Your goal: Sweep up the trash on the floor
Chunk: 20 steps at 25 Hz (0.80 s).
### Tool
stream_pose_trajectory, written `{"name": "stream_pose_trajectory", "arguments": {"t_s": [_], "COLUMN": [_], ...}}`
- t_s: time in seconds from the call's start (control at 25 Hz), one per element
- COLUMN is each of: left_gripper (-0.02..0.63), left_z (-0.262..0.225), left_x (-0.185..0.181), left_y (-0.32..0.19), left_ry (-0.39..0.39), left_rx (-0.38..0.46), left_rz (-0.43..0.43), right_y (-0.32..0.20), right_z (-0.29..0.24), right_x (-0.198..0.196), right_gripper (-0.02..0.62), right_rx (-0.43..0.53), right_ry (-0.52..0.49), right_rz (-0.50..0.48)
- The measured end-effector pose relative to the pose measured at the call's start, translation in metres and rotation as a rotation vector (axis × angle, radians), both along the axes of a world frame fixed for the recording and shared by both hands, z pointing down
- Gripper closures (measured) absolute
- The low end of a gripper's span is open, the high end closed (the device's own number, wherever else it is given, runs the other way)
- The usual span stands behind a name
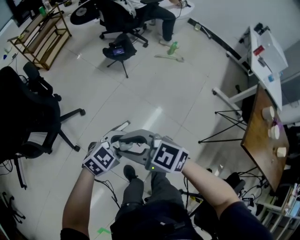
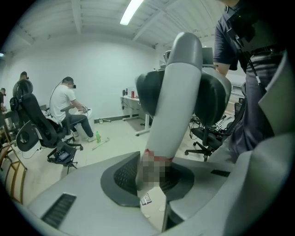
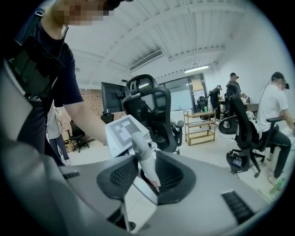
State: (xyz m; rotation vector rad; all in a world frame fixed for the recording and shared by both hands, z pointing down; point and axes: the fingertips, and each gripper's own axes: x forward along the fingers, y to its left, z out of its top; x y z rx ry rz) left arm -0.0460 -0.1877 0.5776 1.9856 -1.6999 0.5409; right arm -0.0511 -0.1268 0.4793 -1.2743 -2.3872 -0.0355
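Both grippers meet low in the middle of the head view, around a thick grey handle (image 1: 134, 141). My left gripper (image 1: 123, 144) faces my right gripper (image 1: 140, 146), their marker cubes on either side. In the left gripper view the handle (image 2: 182, 87) rises toward the camera and fills the gap between the pads; a red band rings its lower end. In the right gripper view the same handle (image 3: 144, 161) leans across the jaws, its reddish tip against one pad. Trash lies far off on the floor: a green bottle (image 1: 173, 47) and a pale strip (image 1: 169, 58).
A black office chair (image 1: 28, 117) stands at the left and a small black chair (image 1: 119, 49) ahead. A person sits at the far side (image 1: 154, 14). A wooden shelf (image 1: 42, 35) is at far left; a wooden table (image 1: 260, 140), white desk (image 1: 267, 51) and stand legs (image 1: 225, 123) are at the right.
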Motion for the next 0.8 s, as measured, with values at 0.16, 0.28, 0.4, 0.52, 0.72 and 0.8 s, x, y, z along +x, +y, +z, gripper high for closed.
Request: {"name": "stream_pose_trajectory", "arguments": {"t_s": [0.16, 0.28, 0.4, 0.52, 0.72, 0.8], "left_gripper": [0.535, 0.535, 0.535, 0.535, 0.535, 0.535], "left_z": [0.0, -0.002, -0.003, -0.005, -0.008, -0.008], "left_x": [0.011, 0.016, 0.02, 0.025, 0.034, 0.038], "left_y": [0.002, 0.004, 0.007, 0.011, 0.016, 0.018], "left_ry": [-0.003, -0.008, -0.002, -0.008, 0.004, 0.002], "left_rx": [-0.018, -0.018, -0.014, -0.007, 0.005, 0.003], "left_rz": [0.032, 0.045, 0.045, 0.049, 0.059, 0.07], "right_y": [0.001, 0.004, 0.007, 0.011, 0.015, 0.017], "right_z": [-0.001, -0.002, -0.002, -0.004, -0.006, -0.006], "right_x": [0.01, 0.015, 0.019, 0.023, 0.03, 0.033], "right_gripper": [0.463, 0.463, 0.463, 0.463, 0.463, 0.463], "right_rx": [0.009, 0.012, 0.009, 0.006, 0.004, 0.006], "right_ry": [0.004, 0.006, 0.005, 0.001, -0.001, -0.002], "right_rz": [0.016, 0.027, 0.041, 0.055, 0.072, 0.076]}}
